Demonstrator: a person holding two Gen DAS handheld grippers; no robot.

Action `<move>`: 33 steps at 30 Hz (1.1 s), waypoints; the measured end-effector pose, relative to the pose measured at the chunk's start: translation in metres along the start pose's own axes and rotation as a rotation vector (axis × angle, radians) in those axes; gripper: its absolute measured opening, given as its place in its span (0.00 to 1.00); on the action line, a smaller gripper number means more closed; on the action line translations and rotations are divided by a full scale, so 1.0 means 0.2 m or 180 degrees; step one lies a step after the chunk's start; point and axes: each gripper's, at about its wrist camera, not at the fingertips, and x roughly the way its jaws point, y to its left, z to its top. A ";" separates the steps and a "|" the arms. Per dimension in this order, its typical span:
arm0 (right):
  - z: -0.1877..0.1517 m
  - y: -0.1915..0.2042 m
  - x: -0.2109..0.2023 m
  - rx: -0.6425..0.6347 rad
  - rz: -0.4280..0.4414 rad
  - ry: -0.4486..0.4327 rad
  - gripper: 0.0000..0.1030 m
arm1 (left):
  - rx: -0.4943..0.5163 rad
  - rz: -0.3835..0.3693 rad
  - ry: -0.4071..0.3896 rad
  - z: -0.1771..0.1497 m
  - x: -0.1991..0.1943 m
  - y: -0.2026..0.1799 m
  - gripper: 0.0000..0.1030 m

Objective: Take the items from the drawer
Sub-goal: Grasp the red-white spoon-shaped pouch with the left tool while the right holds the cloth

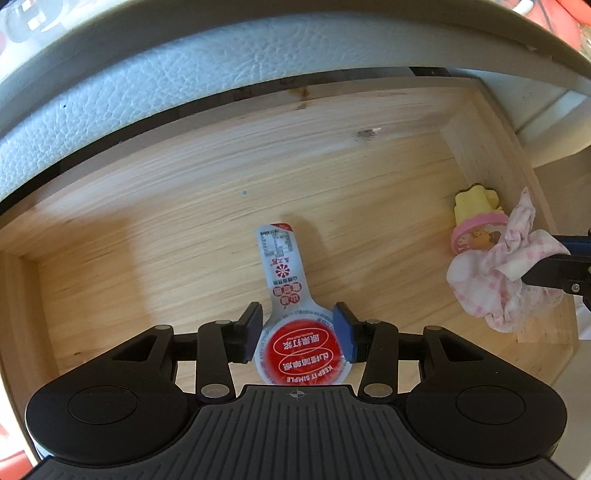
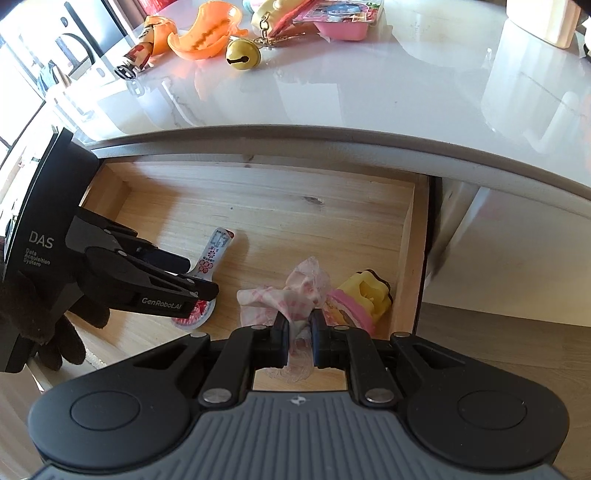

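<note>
An open wooden drawer (image 1: 332,177) holds a white packet with a red round lid (image 1: 295,347) and a long printed tab. My left gripper (image 1: 299,332) has its blue pads pressed against the sides of the packet's round end, low over the drawer floor. My right gripper (image 2: 298,332) is shut on a pink-and-white checked cloth (image 2: 295,291), bunched up near the drawer's right side. In the left wrist view the cloth (image 1: 491,273) hangs from the right gripper (image 1: 546,258). Behind it, a yellow-and-pink toy (image 2: 365,295) lies in the right front corner.
The pale tabletop (image 2: 369,96) overhangs the back of the drawer and carries orange toys (image 2: 199,33), a gold bell (image 2: 242,55) and a pink tray (image 2: 343,27). A dark gloved hand (image 2: 37,314) holds the left gripper (image 2: 197,277). The drawer's right wall (image 2: 410,258) stands close to the toy.
</note>
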 end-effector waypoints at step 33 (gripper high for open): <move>-0.01 0.04 -0.02 -0.0087 0.0065 -0.0121 0.11 | 0.1084 -0.0022 0.0475 -0.05 -0.01 -0.10 0.51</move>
